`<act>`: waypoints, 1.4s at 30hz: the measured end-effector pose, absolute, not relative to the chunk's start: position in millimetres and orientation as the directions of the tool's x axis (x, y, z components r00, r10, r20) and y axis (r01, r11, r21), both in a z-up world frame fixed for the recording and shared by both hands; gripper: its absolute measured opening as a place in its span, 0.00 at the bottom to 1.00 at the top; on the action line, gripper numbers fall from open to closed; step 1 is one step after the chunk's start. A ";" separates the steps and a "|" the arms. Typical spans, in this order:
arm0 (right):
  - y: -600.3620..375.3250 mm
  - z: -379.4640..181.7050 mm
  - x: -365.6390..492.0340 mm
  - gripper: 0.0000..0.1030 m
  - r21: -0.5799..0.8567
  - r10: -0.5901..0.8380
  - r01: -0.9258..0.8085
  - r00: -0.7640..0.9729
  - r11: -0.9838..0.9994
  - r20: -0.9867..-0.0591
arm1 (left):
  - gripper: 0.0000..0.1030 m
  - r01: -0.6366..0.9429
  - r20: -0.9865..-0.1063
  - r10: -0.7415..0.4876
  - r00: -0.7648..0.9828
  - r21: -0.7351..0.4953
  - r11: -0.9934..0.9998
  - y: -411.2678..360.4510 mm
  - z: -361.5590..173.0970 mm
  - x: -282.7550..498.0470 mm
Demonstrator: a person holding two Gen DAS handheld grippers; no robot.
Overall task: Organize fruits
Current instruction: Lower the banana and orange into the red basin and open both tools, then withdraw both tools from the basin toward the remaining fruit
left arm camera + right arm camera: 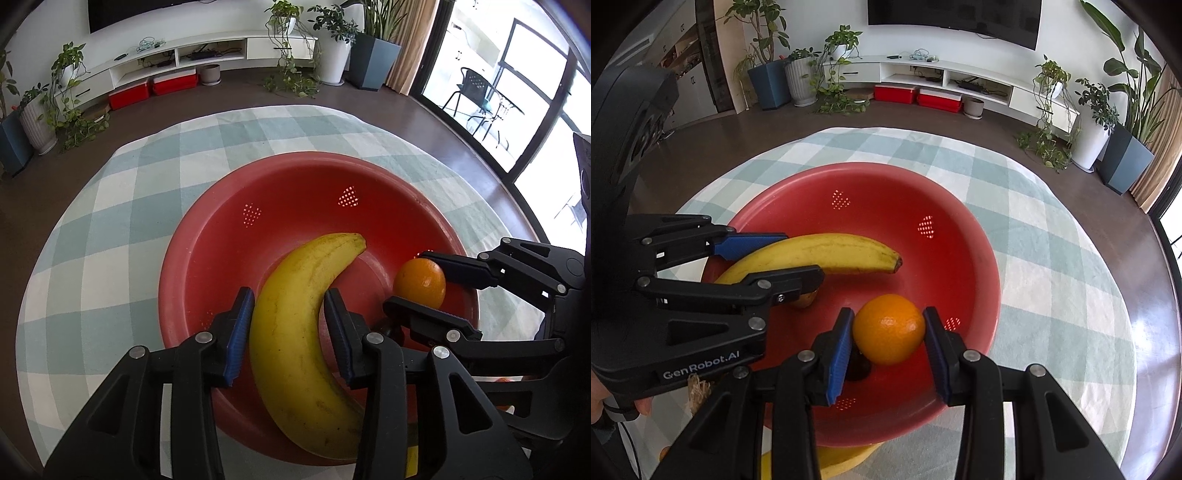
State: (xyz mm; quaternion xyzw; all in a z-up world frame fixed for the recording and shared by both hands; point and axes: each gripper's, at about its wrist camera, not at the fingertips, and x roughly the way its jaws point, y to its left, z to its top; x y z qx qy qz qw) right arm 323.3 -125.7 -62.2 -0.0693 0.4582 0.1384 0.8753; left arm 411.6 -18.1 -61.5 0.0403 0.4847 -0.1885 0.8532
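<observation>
A red perforated bowl (221, 236) (971, 236) sits on a checked tablecloth. My left gripper (290, 306) is shut on a yellow banana (295, 314) and holds it over the bowl; the gripper (798, 258) and banana (827, 251) also show in the right wrist view. My right gripper (888, 326) is shut on an orange (889, 328) over the bowl's right side; from the left wrist view the gripper (410, 280) and orange (419, 282) are at right. A dark fruit (858, 365) and a brownish one (805, 299) lie in the bowl, mostly hidden.
The round table's checked cloth (122, 206) surrounds the bowl. A yellow object (846, 454) lies under the bowl's near rim. Beyond the table are a TV cabinet (960, 74), potted plants (332, 55) and red boxes (151, 86) on the floor.
</observation>
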 end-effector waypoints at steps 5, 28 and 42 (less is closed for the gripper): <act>-132.5 -54.5 317.2 0.46 0.013 0.184 -0.296 0.558 0.955 -0.809 | 0.62 0.344 -0.815 -0.314 0.486 -0.152 0.926 -12.5 -50.7 409.6; -194.4 1.0 124.2 0.94 0.245 0.326 -0.221 0.747 0.944 -0.579 | 1.00 0.405 -0.635 -0.380 0.673 -0.114 0.907 47.6 25.5 203.9; -149.5 -65.8 27.9 0.87 0.261 0.342 -0.222 0.658 0.939 -0.671 | 0.99 0.417 -0.785 -0.327 0.527 -0.097 0.904 60.9 -47.5 115.8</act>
